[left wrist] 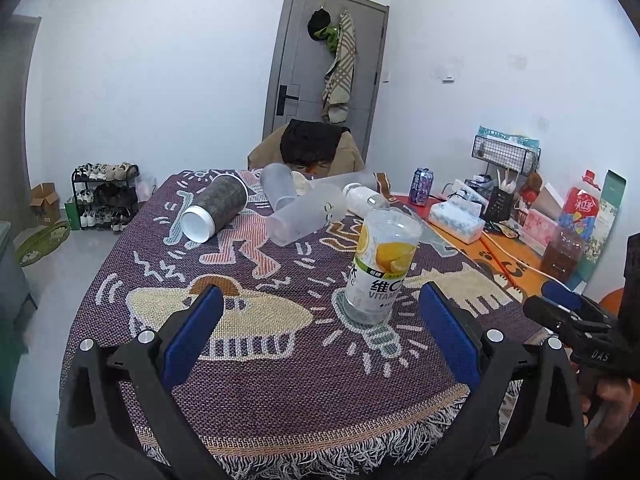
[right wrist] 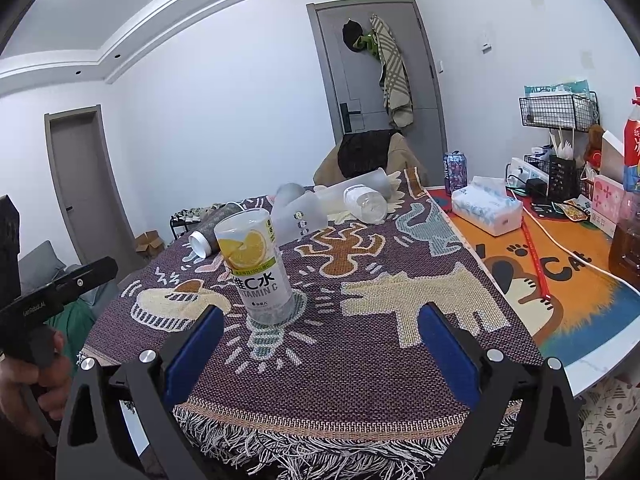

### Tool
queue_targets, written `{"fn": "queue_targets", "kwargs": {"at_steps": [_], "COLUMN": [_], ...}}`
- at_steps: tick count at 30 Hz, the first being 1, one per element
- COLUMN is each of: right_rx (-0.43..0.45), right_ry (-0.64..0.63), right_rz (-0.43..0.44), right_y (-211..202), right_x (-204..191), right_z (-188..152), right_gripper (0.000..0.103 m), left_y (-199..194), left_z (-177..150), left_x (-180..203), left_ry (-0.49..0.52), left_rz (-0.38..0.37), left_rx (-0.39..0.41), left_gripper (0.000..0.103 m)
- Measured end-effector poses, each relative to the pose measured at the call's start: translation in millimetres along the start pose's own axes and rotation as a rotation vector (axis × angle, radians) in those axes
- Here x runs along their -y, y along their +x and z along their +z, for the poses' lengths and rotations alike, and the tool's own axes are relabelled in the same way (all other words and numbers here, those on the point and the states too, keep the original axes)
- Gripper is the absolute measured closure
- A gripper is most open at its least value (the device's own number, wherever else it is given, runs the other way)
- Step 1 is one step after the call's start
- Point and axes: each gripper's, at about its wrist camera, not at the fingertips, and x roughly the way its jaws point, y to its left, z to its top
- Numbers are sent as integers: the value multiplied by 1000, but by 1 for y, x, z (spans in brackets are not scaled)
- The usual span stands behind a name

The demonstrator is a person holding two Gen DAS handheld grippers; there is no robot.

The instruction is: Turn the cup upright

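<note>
Blue-padded fingers of the left tool (left wrist: 320,332) are seen spread wide apart over the near fringe of the purple woven blanket with cartoon figures (left wrist: 280,380) that covers the tabletop, and nothing is held between them. The right tool (right wrist: 320,336) is likewise held wide open and empty above the same blanket edge. Just beyond both tools, a clear cup with a lemon-printed label (left wrist: 382,266) is seen standing on the blanket, tilted slightly, apart from every finger. Farther back, a dark patterned cup with a white base (left wrist: 214,208) is seen lying on its side. Beside it, a frosted translucent cup (left wrist: 306,220) also lies tipped over, with more translucent cups behind it. An orange cat-print mat (right wrist: 560,280) is seen at the right, carrying a white tissue pack (right wrist: 486,210).
</note>
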Motion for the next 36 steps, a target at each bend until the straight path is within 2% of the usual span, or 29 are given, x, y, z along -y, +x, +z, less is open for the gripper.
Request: {"fn": "queue_targets", "kwargs": {"at_steps": [36], "right_rx": [7], "right_ry": [-4], "right_rz": [-30], "right_y": [0], "right_x": [2], "right_z": [-2], "right_gripper": [8], "left_y": [0], "left_z": [-1], "left_x": [7], "left_ry": [29], "left_rz": [40], "left_rx": [4], "left_gripper": [6]}}
